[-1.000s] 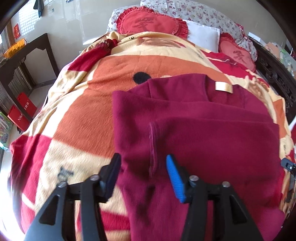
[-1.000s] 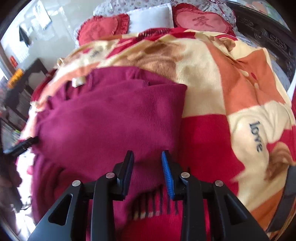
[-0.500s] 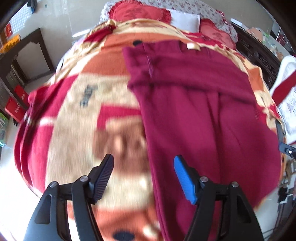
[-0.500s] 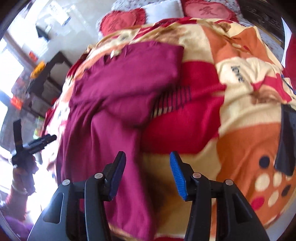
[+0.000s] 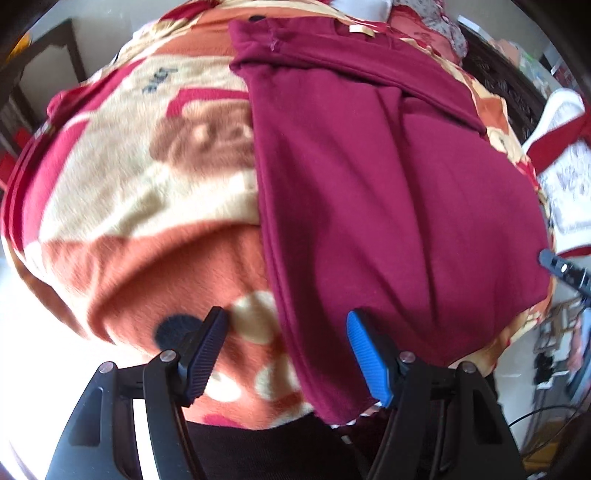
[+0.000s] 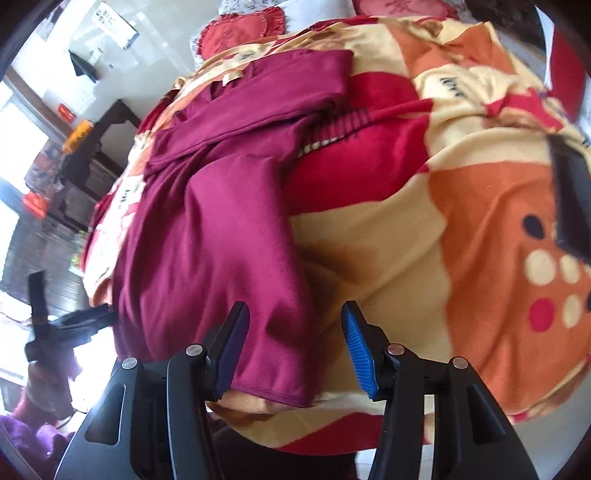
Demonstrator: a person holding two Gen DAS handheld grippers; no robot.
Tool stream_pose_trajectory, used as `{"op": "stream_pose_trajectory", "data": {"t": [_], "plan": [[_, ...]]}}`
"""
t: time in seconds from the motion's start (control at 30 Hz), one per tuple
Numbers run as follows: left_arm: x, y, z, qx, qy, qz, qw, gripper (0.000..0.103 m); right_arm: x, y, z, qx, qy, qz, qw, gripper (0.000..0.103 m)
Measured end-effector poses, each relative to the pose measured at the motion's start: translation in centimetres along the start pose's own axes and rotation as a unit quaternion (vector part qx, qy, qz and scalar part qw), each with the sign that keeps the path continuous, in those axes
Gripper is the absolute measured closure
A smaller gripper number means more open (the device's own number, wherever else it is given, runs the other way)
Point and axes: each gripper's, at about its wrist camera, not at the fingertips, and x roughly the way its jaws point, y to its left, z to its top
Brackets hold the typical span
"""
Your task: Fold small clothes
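Change since earlier: both my tongs have pulled back from the upper part of the garment to its near hem; one second ago they stood close over the folded sleeves, now I see the whole length of the cloth in front of them.
Left tongs: the left gripper (image 5: 286, 352) is spread wide and holds nothing. The black finger is over the blanket; the blue finger is over the cloth, and the left edge of the garment runs between them.
Right tongs: the right gripper (image 6: 293, 345) is also spread and empty. The right bottom corner of the cloth lies between its fingers, the blue finger over bare blanket.
Garment: the maroon garment (image 5: 388, 177) lies flat on the patterned blanket (image 5: 129, 192) of the bed, collar and its pale label (image 5: 360, 30) at the far end, both sleeves folded across the chest, hem at the near edge of the bed.
Step in hand: I judge it is taking the two hem corners for folding the bottom up to the collar.
How to do it well: I would lower each pair onto its corner, pinch only the garment layers and not the fluffy blanket, close at the same time, then lift evenly.
Risk: if one side goes first, the fold will probably become oblique and the sleeves may slip out.
Around: red cushions (image 6: 236, 31) lie beyond the collar.
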Motion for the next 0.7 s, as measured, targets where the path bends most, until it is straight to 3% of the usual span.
{"op": "stream_pose_trajectory", "data": {"t": [0.13,0.17,0.2,0.23,0.27,0.47,0.6,0.7], "plan": [[0.6,-0.5,-0.2,-0.005,0.004,-0.007,1.0000,0.043,1.2,0.1,-0.3,0.007,0.002,0.021,1.000,0.071],[0.8,-0.6,-0.2,-0.003,0.007,-0.006,1.0000,0.050,1.3,0.1,-0.4,0.004,-0.003,0.021,1.000,0.081],[1.0,-0.7,-0.1,-0.004,0.010,-0.004,0.9999,0.065,1.2,0.1,-0.5,0.000,-0.011,0.020,1.000,0.100],[1.0,-0.7,0.0,-0.007,0.012,-0.005,0.9999,0.075,1.2,0.2,-0.5,-0.003,-0.016,0.022,1.000,0.103],[0.8,-0.6,0.2,-0.008,0.013,-0.011,0.9998,0.091,1.0,0.2,-0.5,-0.003,-0.017,0.026,1.000,0.103],[-3.2,-0.7,0.3,0.012,-0.027,-0.017,0.9994,0.096,-2.9,2.1,-1.2,-0.033,-0.064,0.053,0.996,0.103],[-6.3,-0.4,-0.3,0.029,-0.065,-0.007,0.9974,0.097,-5.4,3.8,-2.7,-0.052,-0.061,0.079,0.994,0.103],[-6.5,0.5,-0.8,0.028,-0.065,0.001,0.9975,0.096,-5.3,4.0,-4.1,-0.047,-0.039,0.086,0.994,0.103]]}}
